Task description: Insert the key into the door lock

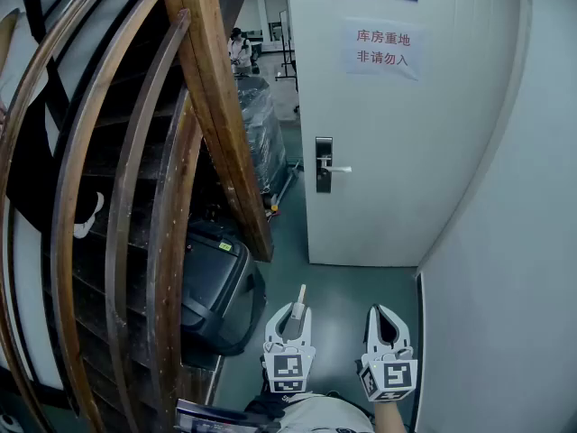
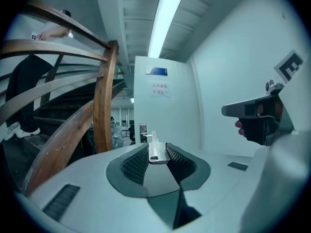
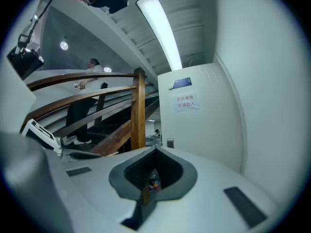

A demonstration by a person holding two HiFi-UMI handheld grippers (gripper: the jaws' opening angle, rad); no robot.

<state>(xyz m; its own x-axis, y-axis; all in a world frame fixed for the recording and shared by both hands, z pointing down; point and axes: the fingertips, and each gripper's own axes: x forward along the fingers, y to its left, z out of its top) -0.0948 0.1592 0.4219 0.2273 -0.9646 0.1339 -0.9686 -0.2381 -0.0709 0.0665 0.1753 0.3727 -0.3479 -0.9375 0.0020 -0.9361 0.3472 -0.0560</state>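
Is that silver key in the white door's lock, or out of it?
Out. The silver key sits clamped in the left gripper, well short of the metal lock plate on the white door.

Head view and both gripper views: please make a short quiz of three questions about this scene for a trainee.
1. True or false: the right gripper holds the key.
2. Where is the lock? A: on the white door; B: on the wooden railing; C: on the floor.
3. Has the key reached the lock?
Key: 1 false, the left gripper holds it; 2 A; 3 no, it is far away.
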